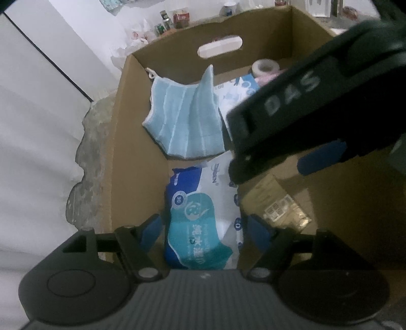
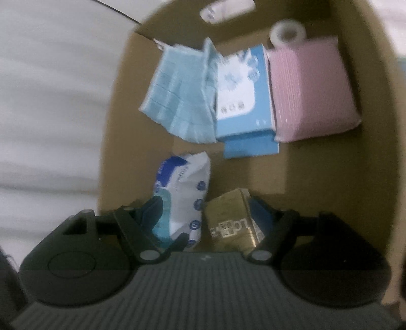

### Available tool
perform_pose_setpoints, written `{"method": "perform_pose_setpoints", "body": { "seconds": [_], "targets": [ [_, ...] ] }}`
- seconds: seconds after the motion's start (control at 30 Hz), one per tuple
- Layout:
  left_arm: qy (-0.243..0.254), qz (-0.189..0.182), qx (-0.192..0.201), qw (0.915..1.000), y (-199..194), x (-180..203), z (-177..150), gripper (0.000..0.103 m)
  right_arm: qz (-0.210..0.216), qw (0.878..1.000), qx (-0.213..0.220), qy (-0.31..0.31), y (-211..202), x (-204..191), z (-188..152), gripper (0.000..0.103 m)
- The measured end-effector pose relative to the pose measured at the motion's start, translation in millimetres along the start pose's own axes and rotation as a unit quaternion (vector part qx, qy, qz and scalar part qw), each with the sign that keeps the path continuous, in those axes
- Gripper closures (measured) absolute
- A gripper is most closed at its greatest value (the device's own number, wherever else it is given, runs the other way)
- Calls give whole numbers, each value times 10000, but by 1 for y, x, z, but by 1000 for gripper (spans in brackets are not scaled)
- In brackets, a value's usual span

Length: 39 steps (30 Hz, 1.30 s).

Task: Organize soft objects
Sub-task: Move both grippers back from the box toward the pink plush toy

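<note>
An open cardboard box point(image 1: 132, 152) holds the soft items. A blue-and-white wipes pack point(image 1: 200, 223) lies on its floor, with my left gripper point(image 1: 204, 228) open above it, one blue finger on each side. A folded light-blue cloth point(image 1: 182, 119) leans in the far left corner. My right gripper point(image 2: 206, 215) is open low in the box, and the wipes pack point(image 2: 182, 198) and a gold pack point(image 2: 231, 223) lie side by side between its fingers. Its black body crosses the left wrist view, one blue finger point(image 1: 319, 157) showing above the gold pack point(image 1: 276, 203).
Further back in the box are a blue-and-white carton point(image 2: 241, 96), a pink pack point(image 2: 312, 91) and a white tape roll point(image 2: 286, 33). The far wall has a handle cutout point(image 1: 219, 47). Bottles and cans point(image 1: 175, 19) stand behind the box. White sheeting point(image 1: 38, 152) lies left.
</note>
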<state>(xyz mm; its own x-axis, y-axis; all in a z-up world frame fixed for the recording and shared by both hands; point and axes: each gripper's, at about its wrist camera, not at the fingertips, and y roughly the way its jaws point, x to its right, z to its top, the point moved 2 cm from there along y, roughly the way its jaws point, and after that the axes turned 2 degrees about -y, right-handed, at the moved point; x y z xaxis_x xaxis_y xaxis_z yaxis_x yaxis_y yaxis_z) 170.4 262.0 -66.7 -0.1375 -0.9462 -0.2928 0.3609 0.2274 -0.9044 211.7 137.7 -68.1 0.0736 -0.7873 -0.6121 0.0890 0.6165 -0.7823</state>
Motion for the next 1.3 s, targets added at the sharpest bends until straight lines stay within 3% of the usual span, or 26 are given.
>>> {"method": "perform_pose_setpoints", "body": {
  "seconds": [0.23,0.43,0.83,1.07,1.3],
  "targets": [
    [-65,30,232,9997,-24,5,-3,26,146,9960,607,-644,-59,-18,-18,25],
    [-121,117,540,9984,-53,9,-9,24,261,9858,1149,-1196,-108,-28,-54,23],
    [-33,174,1421,9897,-131,38,-34,16,624,9500,2482,-1790,-231,1,-143,21],
    [144,-190,1824,9829,-165,73,-52,15,590,9232,3420,-1651,-300,56,-213,19],
    [369,-994,2273,9680,-185,117,-62,14,393,8894,4498,-712,-369,144,-271,18]
  ]
}}
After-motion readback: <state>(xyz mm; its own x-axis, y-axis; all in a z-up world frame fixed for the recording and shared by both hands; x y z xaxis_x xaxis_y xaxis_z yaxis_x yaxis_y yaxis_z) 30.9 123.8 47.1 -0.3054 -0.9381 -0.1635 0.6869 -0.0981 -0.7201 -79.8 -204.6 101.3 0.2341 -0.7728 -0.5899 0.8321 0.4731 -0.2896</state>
